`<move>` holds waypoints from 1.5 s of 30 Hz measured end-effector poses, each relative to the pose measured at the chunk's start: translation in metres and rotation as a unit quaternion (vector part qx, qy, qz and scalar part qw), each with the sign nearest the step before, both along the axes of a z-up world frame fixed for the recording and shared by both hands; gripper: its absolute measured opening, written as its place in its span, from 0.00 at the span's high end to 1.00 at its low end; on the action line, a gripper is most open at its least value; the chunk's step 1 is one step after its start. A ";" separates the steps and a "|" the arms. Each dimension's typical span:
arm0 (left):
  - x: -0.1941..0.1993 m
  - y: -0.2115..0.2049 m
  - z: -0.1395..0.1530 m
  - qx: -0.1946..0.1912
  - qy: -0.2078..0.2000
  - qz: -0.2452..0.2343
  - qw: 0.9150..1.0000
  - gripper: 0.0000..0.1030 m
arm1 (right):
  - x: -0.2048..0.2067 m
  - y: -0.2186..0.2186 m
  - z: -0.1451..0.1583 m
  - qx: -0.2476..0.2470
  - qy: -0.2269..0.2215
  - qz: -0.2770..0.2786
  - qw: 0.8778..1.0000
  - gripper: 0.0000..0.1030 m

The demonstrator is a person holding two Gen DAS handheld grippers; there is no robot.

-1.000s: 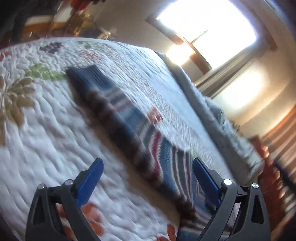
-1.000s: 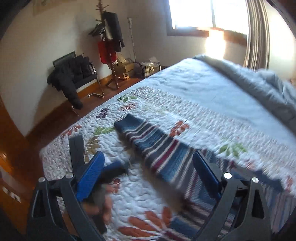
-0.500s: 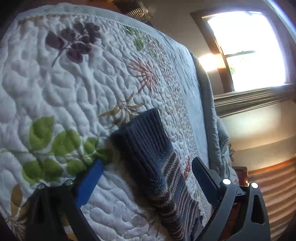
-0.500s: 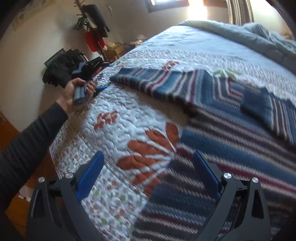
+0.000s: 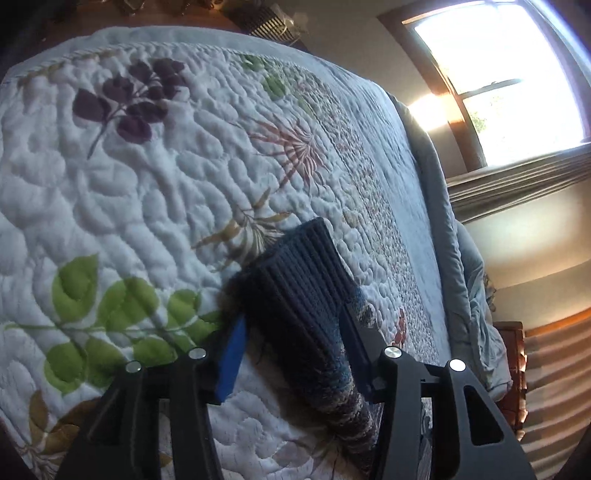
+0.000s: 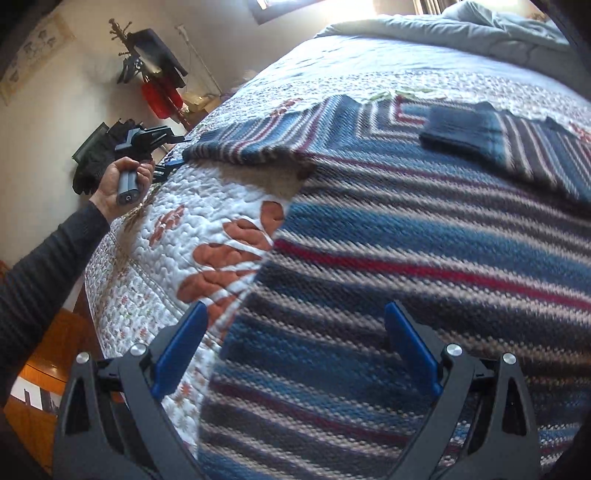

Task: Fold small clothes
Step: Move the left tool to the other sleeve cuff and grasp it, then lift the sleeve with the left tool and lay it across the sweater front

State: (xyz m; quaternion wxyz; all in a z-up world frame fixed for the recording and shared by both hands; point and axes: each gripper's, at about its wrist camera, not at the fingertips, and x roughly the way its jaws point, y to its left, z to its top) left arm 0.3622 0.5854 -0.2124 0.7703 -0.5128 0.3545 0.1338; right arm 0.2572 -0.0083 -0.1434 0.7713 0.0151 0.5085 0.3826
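A striped knit sweater (image 6: 424, 266) in blue, grey and red lies spread on the quilted bed. Its left sleeve (image 6: 251, 146) stretches out to the left and ends in a dark ribbed cuff (image 5: 306, 291). My left gripper (image 5: 291, 343) straddles that cuff, its jaws partly closed beside the fabric. The right sleeve's cuff (image 6: 458, 129) lies folded onto the sweater's body. My right gripper (image 6: 295, 347) is open just above the sweater's lower left edge, holding nothing.
The floral quilt (image 5: 140, 192) covers the bed, with a grey duvet (image 6: 461, 26) bunched at the far end. A coat stand (image 6: 151, 70) and a chair with dark clothes (image 6: 92, 158) stand by the wall. A window (image 5: 517, 74) is behind the bed.
My left gripper has moved out along the sleeve to its cuff and narrowed around it. My right gripper has dropped low over the sweater's body near its left edge.
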 end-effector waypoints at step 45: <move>0.132 -0.545 0.232 0.273 -0.062 -0.273 0.920 0.91 | 0.047 -0.206 0.006 0.157 0.051 -0.161 0.973 0.07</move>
